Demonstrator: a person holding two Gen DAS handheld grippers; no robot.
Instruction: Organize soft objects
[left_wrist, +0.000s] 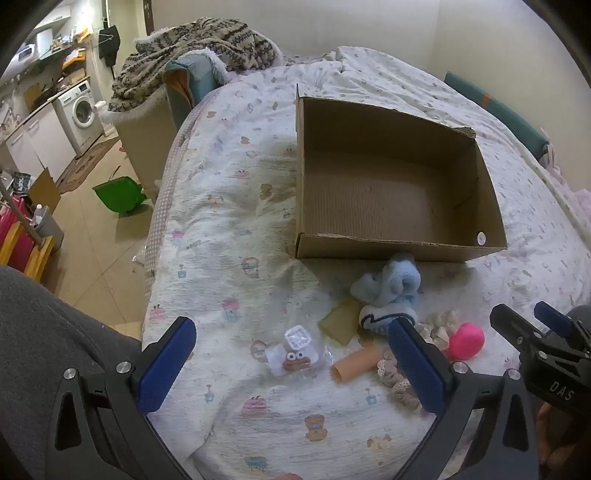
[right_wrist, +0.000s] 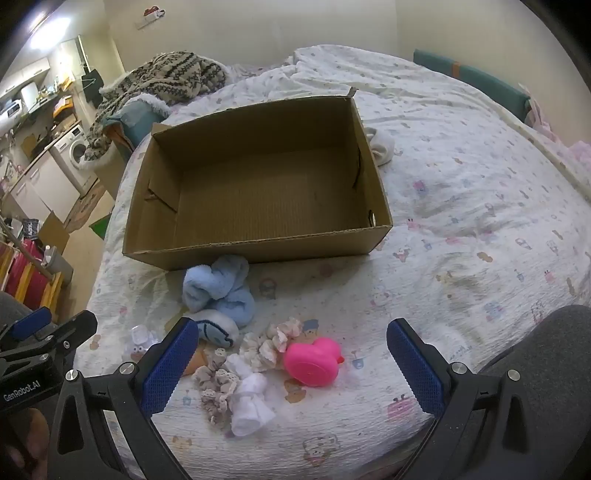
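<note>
Left wrist view: left hand-held gripper (left_wrist: 291, 365) hangs over the bed (left_wrist: 229, 229), blue ribbed pads spread wide, nothing between them but bedding and clutter. Open brown corrugated cardboard box (left_wrist: 391, 184) sits empty mid-bed. Just before its near wall, a fluffy pale-blue rolled sock (left_wrist: 388, 282); nearer, a white-and-blue printed sock (left_wrist: 384, 317), a flat yellowish sponge-like pad (left_wrist: 340, 321), a peach tube (left_wrist: 356, 363), a crinkly clear packet with a googly-eyed toy (left_wrist: 295, 350), lace-edged scrunchies (left_wrist: 397, 380) and a glossy pink rubber duck (left_wrist: 466, 340). Right wrist view: right hand-held gripper (right_wrist: 291, 365) likewise wide apart, empty, poised over the beige frilly scrunchies (right_wrist: 221, 380), a soft white bundled sock (right_wrist: 251, 398) and the duck (right_wrist: 314, 360). Another white sock (right_wrist: 380, 146) lies beyond the box (right_wrist: 258, 184). Risks, as judged: items touch and overlap, so a closing grip may drag up a neighbouring scrunchie; limp fabric may slip or sag out; the smooth duck could squirt from the pads; both tools sit close and might collide.
</note>
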